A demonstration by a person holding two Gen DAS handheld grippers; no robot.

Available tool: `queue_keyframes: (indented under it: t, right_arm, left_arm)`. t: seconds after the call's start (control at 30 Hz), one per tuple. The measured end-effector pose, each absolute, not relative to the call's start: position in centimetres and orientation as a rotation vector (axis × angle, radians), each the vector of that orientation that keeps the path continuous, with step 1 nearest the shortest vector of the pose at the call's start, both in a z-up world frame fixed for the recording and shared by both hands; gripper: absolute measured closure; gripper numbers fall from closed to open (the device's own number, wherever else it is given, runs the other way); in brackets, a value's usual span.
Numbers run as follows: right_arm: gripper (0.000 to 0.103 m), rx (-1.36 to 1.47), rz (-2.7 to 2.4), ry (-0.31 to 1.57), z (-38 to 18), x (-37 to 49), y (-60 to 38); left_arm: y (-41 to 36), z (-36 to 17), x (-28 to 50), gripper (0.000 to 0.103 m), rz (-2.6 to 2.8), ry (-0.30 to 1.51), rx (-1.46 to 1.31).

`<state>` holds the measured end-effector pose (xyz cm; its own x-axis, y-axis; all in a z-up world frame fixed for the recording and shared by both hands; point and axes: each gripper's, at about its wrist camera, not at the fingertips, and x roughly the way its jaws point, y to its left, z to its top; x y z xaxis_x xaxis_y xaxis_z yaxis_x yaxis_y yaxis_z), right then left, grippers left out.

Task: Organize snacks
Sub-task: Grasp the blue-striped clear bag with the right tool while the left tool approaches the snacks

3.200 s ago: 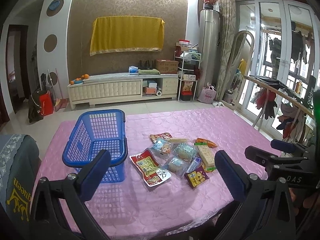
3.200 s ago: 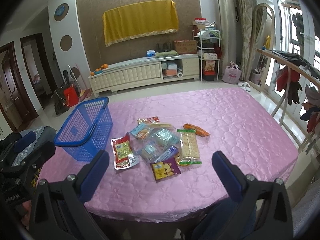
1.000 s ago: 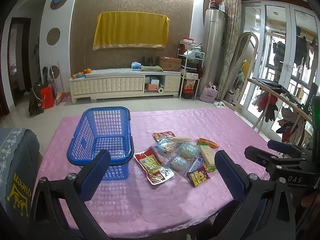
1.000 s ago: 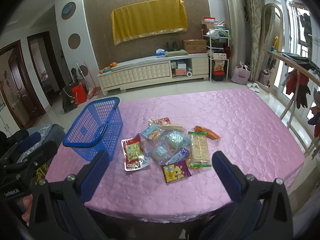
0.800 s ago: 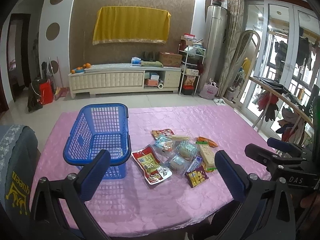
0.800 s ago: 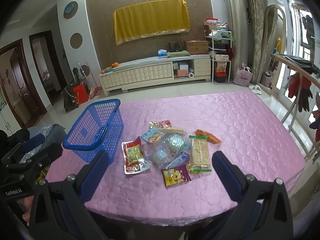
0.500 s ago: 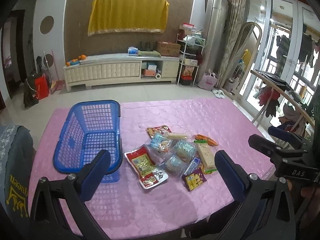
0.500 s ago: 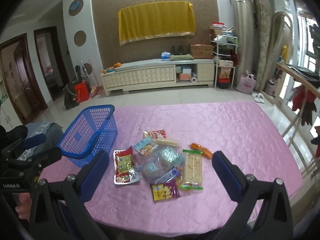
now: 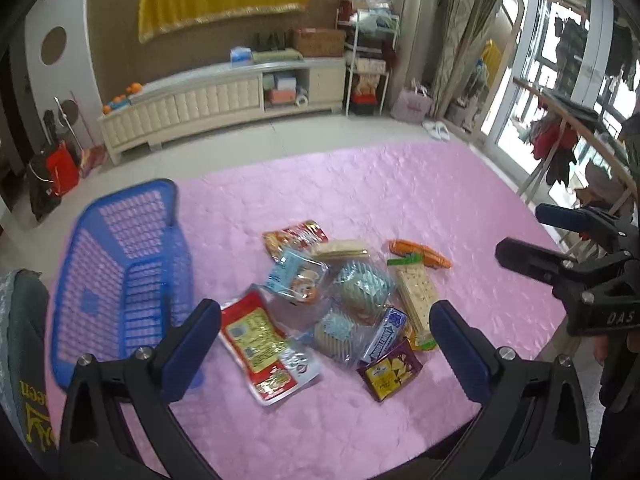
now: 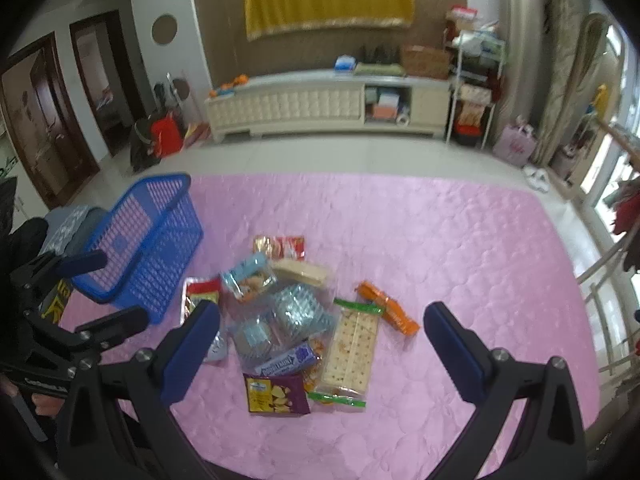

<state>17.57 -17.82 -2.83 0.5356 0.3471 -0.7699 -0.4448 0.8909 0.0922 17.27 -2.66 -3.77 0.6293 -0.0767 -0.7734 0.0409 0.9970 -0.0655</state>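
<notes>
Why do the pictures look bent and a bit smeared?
Left wrist view: the fisheye lens bows the window frames, and the blue basket is motion-blurred. Right wrist view: dark corners, a curved room, slightly soft snack packets on the pink tablecloth.

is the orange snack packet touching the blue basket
Apart. The right wrist view shows the orange snack packet lying at the pile's right edge, with several packets and bare pink tablecloth between it and the blue basket.

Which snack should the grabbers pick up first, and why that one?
Probably the red packet. It lies nearest the blue basket, at the pile's edge with little on top of it, and the open left gripper hangs just above it. Lowering onto it looks like the shortest move; nothing is in the basket yet.
</notes>
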Motion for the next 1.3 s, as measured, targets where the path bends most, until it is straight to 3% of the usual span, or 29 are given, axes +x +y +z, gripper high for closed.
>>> queue_keyframes:
  t: [0.1, 0.37, 0.8, 0.9, 1.07, 1.3]
  right_arm:
    - [0.004, -0.139, 0.522, 0.941, -5.0, 19.3, -17.5]
    - [0.029, -0.242, 0.705, 1.067, -10.9, 23.0, -15.3]
    - [0.03, -0.386, 0.807, 1.206, -18.6, 26.3, -10.6]
    - [0.037, -0.418, 0.815, 1.214, -19.5, 26.6, -9.8]
    - [0.043, -0.406, 0.825, 1.207, -19.8, 26.7, -9.6]
    - [0.044, -0.255, 0.769, 1.178, -17.7, 26.8, -13.0]
  left_arm:
    - [-3.2, -5.1, 18.8, 0.0, -0.067, 0.921, -0.032]
    - [-2.4, -10.5, 20.6, 0.0, -0.033, 1.019, -0.047]
    - [-1.3, -14.2, 22.1, 0.0, -0.015, 1.074, -0.09]
    - [-1.0, -14.6, 22.4, 0.0, -0.032, 1.084, -0.089]
    - [-1.0, -14.6, 23.4, 0.0, -0.037, 1.078, -0.087]
    - [-1.8, -13.5, 25.2, 0.0, -0.058, 1.064, -0.015]
